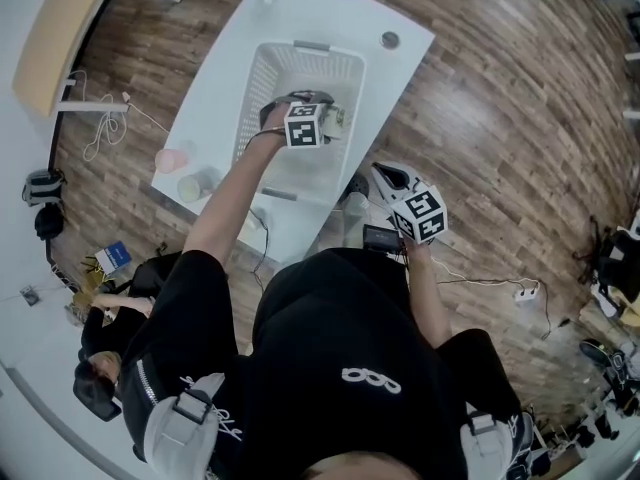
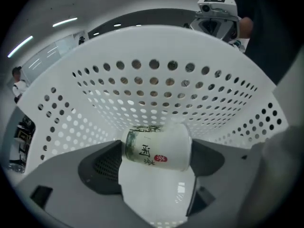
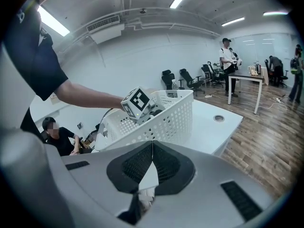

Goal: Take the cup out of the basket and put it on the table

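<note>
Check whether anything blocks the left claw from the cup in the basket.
Nothing visible does. The cup lies on its side between the jaws of the left claw, filling the gap, inside the basket.

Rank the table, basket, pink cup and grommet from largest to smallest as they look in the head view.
Table
Basket
Pink cup
Grommet, slightly smaller-looking than the cup, but farther off, so unsure
</note>
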{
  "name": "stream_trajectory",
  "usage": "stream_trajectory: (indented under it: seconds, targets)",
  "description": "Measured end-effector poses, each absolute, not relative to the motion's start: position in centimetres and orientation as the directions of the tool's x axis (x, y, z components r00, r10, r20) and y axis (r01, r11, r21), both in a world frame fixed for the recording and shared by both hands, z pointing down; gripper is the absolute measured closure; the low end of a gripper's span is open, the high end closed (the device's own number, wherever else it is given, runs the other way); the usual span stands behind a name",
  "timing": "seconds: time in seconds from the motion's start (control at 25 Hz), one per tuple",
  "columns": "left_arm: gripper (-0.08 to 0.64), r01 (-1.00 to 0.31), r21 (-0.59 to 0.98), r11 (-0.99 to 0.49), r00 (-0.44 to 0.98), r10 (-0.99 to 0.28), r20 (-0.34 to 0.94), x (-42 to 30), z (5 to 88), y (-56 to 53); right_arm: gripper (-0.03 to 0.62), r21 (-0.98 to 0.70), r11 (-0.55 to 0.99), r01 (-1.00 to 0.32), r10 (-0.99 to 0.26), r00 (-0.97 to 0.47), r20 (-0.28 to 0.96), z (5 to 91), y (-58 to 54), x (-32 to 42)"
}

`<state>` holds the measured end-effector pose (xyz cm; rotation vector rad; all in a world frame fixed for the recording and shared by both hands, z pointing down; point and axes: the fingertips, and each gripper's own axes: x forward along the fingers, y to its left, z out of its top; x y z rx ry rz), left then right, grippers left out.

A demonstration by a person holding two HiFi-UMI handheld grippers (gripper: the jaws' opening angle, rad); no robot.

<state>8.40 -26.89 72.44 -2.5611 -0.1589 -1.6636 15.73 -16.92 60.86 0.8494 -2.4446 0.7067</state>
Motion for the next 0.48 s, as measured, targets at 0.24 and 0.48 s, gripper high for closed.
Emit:
stream_trajectory:
  seconds: [0.24,0.48]
  targets:
    - [0.141,0.063,-0.112,-0.992,0.44,-0.074,0.895,7.6,67.6,-26.8,0.568,-0.295,0.713,-0.636,-0.424,-0.726,0.542,59.7,-16.8,15.0]
    - [0.141,-0.06,-0.184,-0.981,0.488,-0.19,0.852,6.6,62.2,-25.6,0.568,-0.268,0.756,-0.598,-0.408,-0.75,0.522,58.3,-16.3,14.0]
